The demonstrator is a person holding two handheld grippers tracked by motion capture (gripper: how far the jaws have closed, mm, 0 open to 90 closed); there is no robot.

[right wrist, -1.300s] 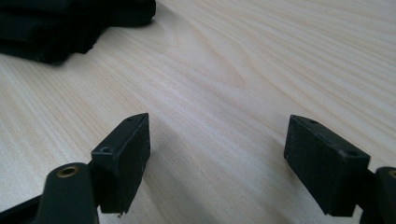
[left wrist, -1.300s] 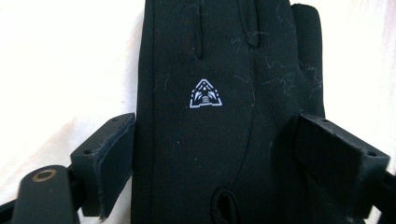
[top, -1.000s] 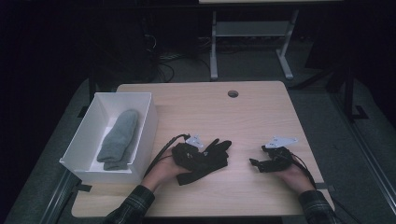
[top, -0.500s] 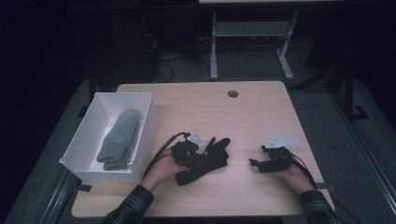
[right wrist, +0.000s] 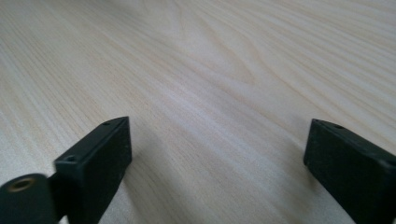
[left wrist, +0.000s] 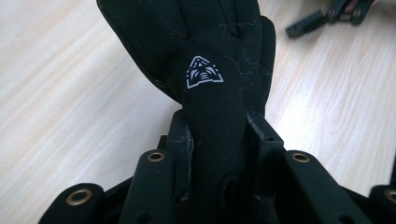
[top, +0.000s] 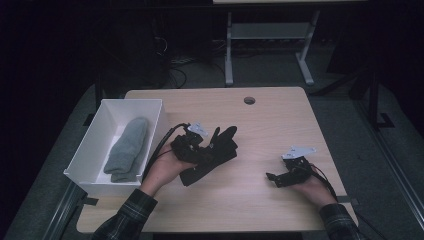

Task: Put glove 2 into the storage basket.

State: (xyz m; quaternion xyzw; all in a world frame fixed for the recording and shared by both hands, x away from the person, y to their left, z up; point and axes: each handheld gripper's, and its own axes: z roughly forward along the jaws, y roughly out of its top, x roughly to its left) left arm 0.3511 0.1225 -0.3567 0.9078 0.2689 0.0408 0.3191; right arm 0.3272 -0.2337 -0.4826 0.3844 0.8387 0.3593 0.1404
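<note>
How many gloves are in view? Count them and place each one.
2. A black glove is pinched in the left gripper over the table's middle. A grey glove lies inside the white bin at the left. Another could lie hidden beneath it.

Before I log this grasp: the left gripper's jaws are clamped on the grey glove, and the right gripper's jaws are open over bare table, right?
Not quite: the left gripper clamps a black glove, as the left gripper view shows. The right gripper is open over bare table.
</note>
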